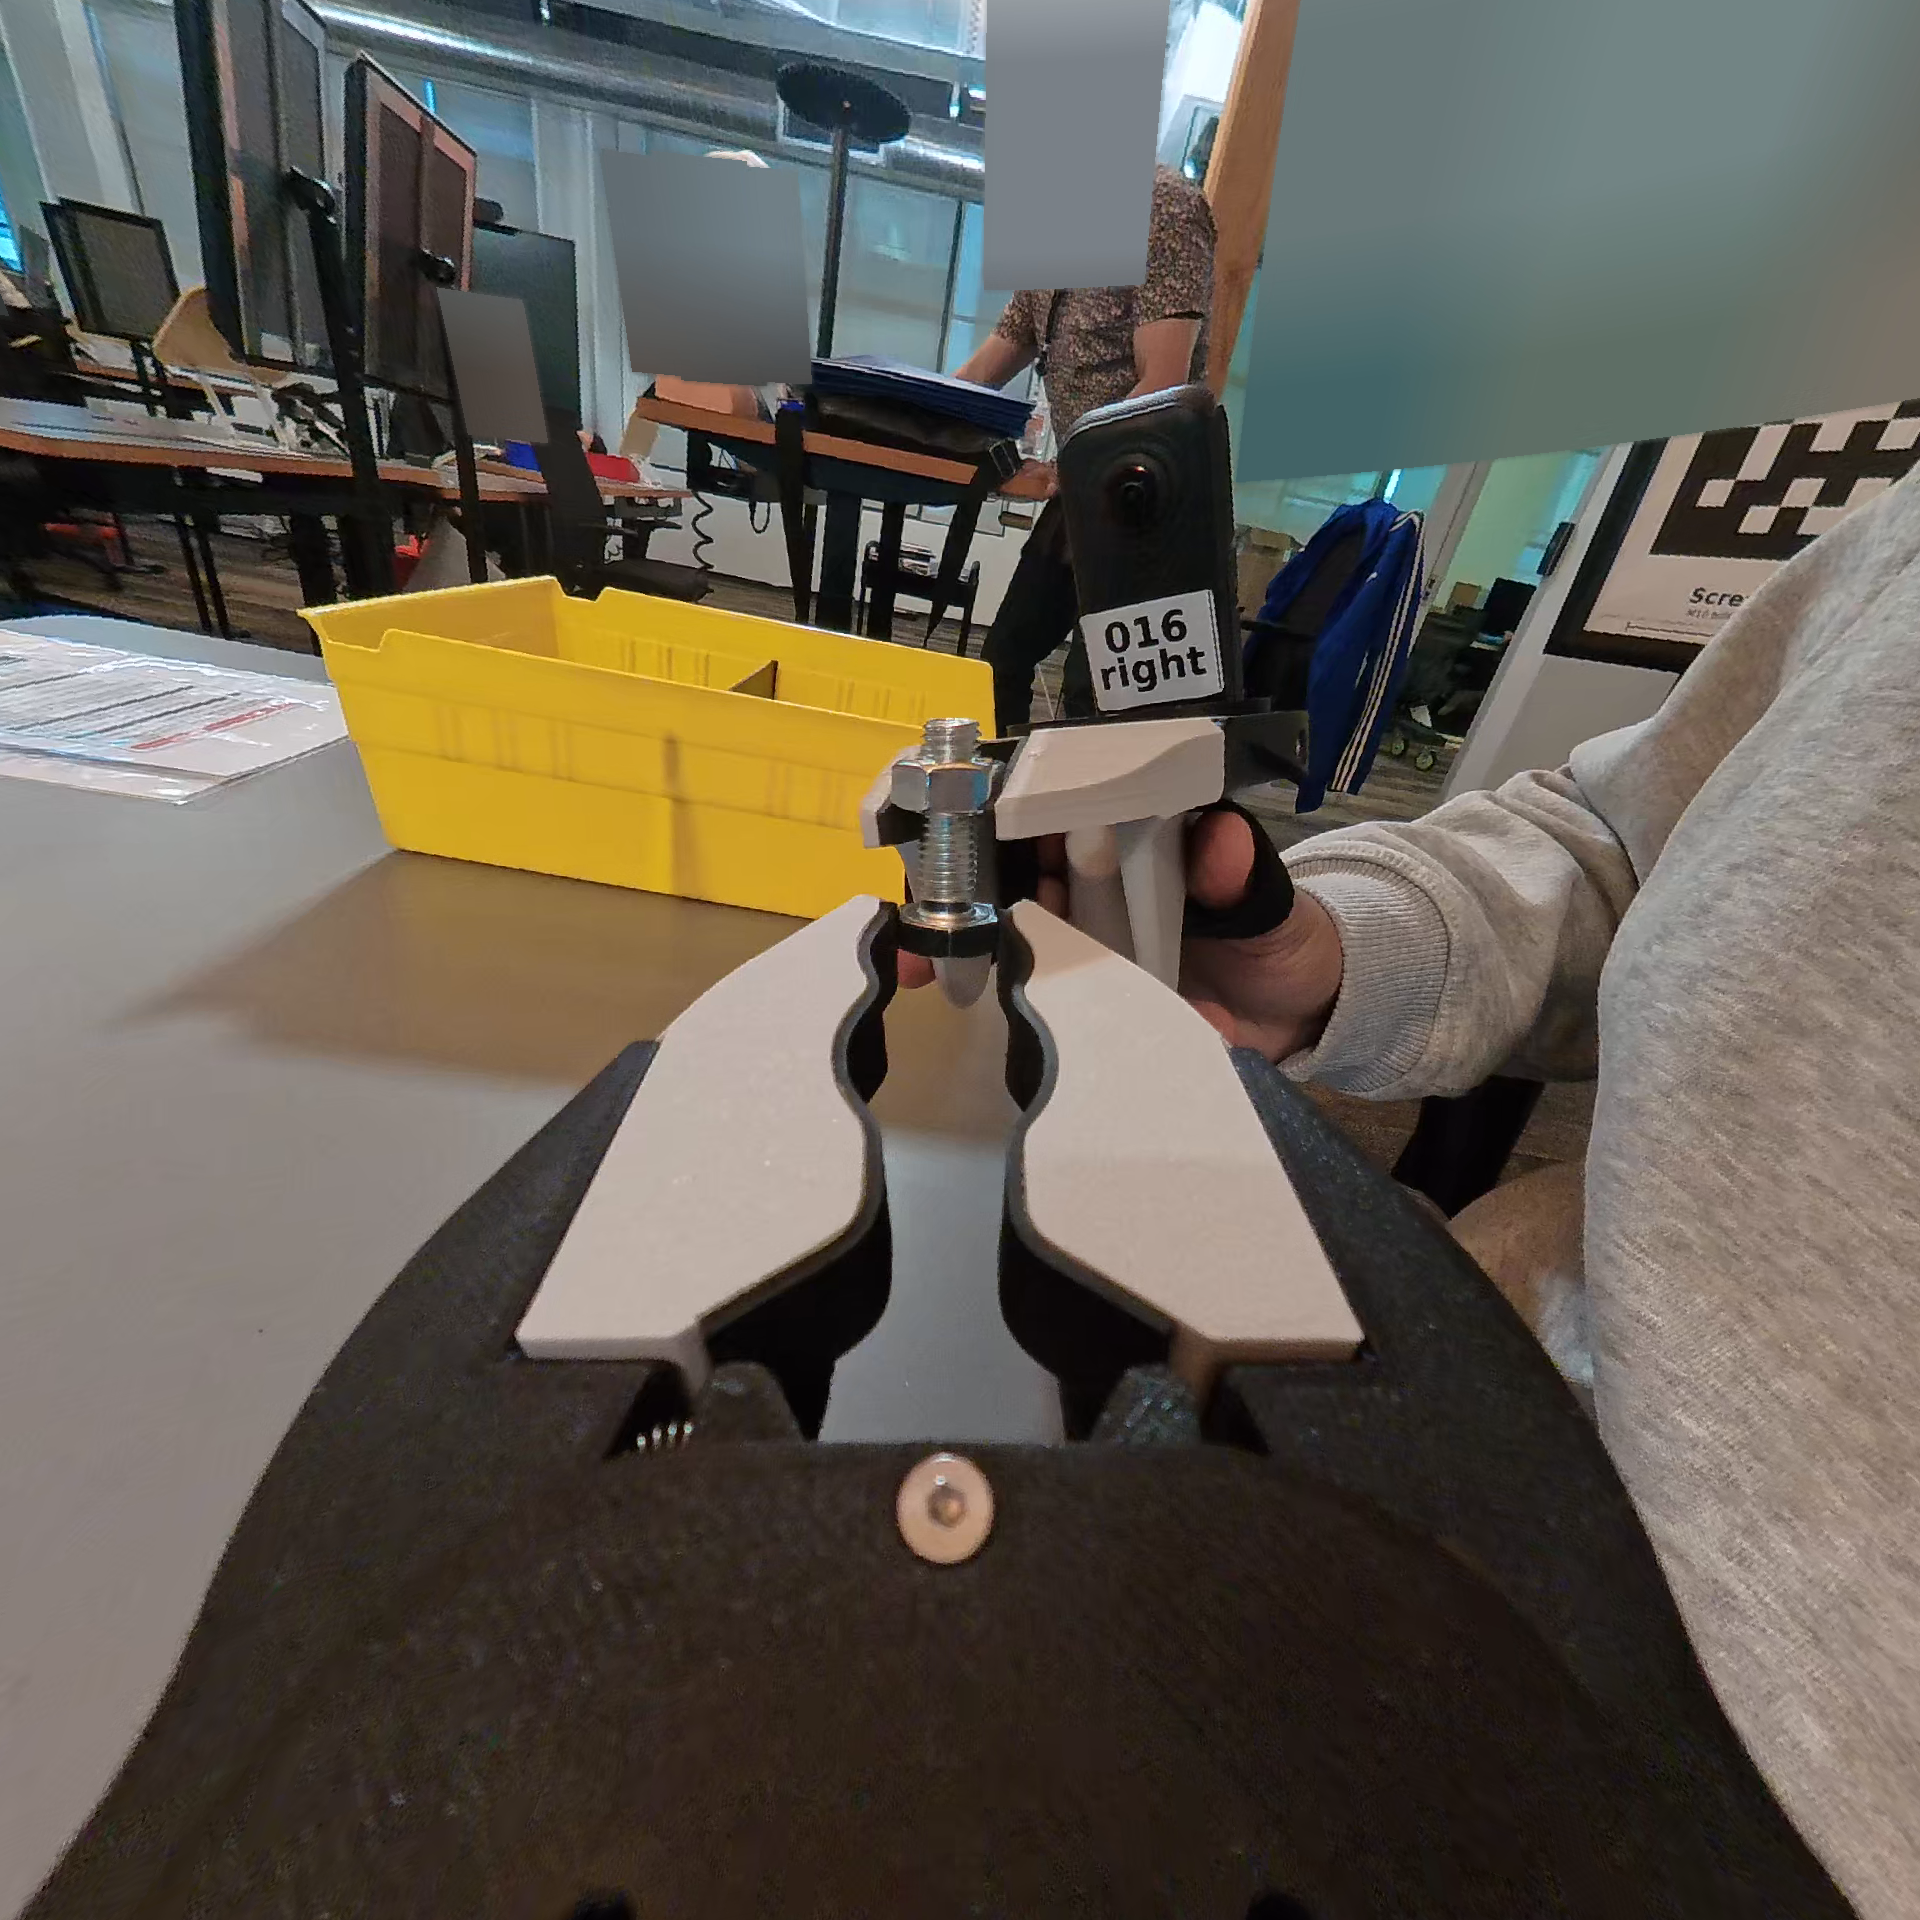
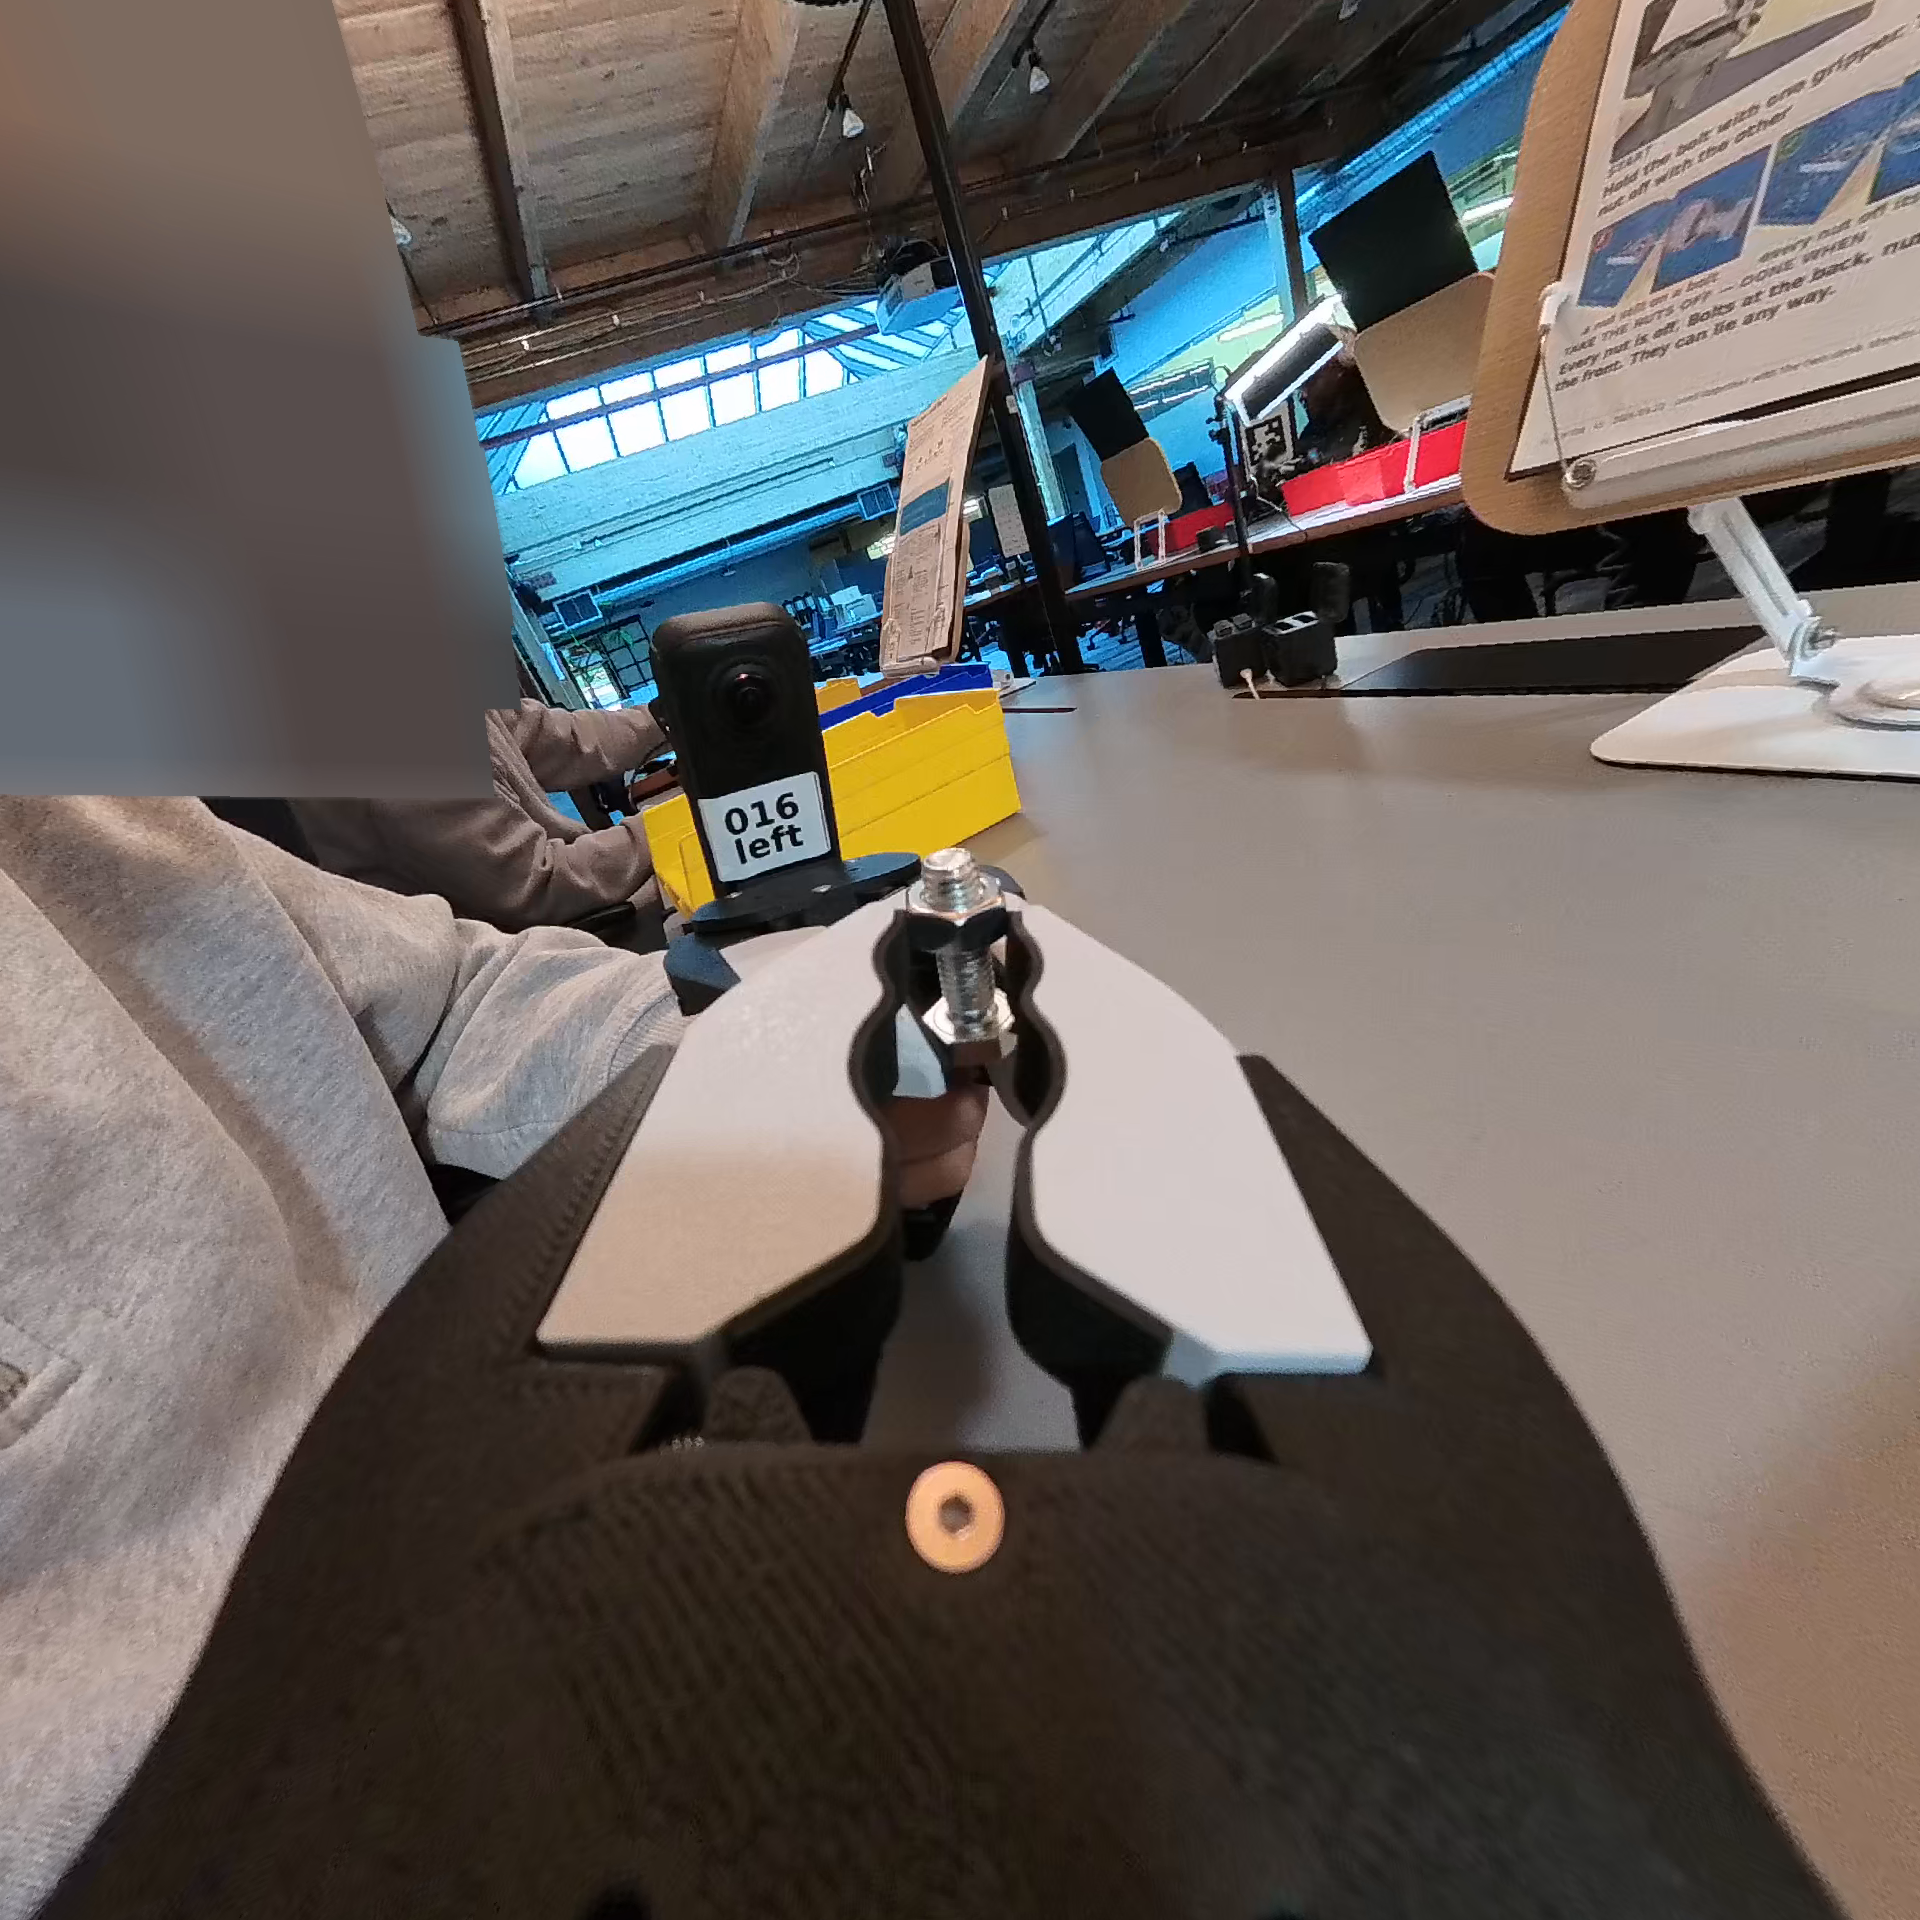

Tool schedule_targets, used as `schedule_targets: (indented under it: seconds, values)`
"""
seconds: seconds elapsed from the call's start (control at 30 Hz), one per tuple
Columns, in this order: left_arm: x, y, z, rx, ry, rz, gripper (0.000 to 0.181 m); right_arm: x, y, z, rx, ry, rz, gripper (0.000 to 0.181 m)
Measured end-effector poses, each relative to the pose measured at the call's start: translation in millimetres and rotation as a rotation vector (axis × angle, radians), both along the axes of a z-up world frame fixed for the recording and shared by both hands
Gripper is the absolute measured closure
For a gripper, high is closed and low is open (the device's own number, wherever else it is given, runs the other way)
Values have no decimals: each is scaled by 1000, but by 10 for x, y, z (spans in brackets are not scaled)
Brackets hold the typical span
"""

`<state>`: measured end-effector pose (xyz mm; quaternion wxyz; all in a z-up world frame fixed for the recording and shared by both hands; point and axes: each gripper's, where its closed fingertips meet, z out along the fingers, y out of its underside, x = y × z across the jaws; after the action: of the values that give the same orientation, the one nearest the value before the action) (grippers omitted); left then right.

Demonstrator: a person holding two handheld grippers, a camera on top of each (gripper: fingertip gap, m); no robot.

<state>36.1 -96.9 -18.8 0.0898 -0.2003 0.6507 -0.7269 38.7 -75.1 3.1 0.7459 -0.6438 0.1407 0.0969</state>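
Observation:
A silver threaded bolt (image 1: 940,857) stands upright in the air above the grey table (image 1: 208,1091). My left gripper (image 1: 945,925) is shut on its head at the bottom end. My right gripper (image 1: 940,795) comes in from the right and is shut on a hex nut (image 1: 940,781) threaded near the bolt's top. In the right wrist view my right gripper (image 2: 956,925) clamps the nut (image 2: 954,914), with the bolt (image 2: 964,982) running down to its head (image 2: 971,1023). The left gripper's fingertips (image 2: 920,1075) show below, through the gap.
A yellow divided bin (image 1: 623,748) stands on the table behind the grippers and also shows in the right wrist view (image 2: 925,769). A laminated sheet (image 1: 135,707) lies far left. A document stand (image 2: 1714,260) on a white base is at the right. A person stands in the background. My two grippers' fingertips are within a few centimetres of each other.

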Motion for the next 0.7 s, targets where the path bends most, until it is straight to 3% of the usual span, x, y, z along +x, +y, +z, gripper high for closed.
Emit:
schedule_targets:
  seconds: [0.2,0.33,0.7]
  values:
    - [-12,-3,5,8,-16,-6,163,-13,-10,9,3,-14,8,164]
    - [16,14,-13,12,-13,8,163,30,-52,60,26,-36,-12,143]
    - [128,167,82,-125,37,44,163,85,-61,-14,-33,-46,-43,151]
